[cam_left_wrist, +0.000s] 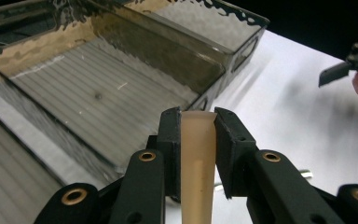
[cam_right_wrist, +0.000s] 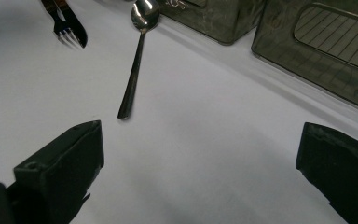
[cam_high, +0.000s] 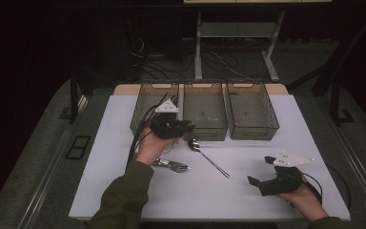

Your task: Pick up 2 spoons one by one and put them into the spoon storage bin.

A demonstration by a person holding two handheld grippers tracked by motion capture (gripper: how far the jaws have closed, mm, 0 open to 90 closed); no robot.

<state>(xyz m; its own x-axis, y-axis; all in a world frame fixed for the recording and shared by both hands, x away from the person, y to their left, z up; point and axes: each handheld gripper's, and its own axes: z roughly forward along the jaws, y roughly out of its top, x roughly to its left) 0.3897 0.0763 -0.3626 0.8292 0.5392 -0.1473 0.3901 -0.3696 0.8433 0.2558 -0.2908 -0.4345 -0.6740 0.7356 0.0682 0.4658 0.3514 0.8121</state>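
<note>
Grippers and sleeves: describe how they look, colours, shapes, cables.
The left gripper and right gripper are black, blocky two-jaw tools, each topped by a pale three-cornered plate. Black cables trail from the left one. Brass-coloured rivets dot its linkage. An olive-green sleeve covers the left forearm.

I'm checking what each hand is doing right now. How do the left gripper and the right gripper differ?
The left gripper is shut on a tan flat stick; the right gripper is open with nothing between its jaws. The left gripper is up by the row of bins; the right gripper sits low over the white table, nearer the person. Both have black jaws.
</note>
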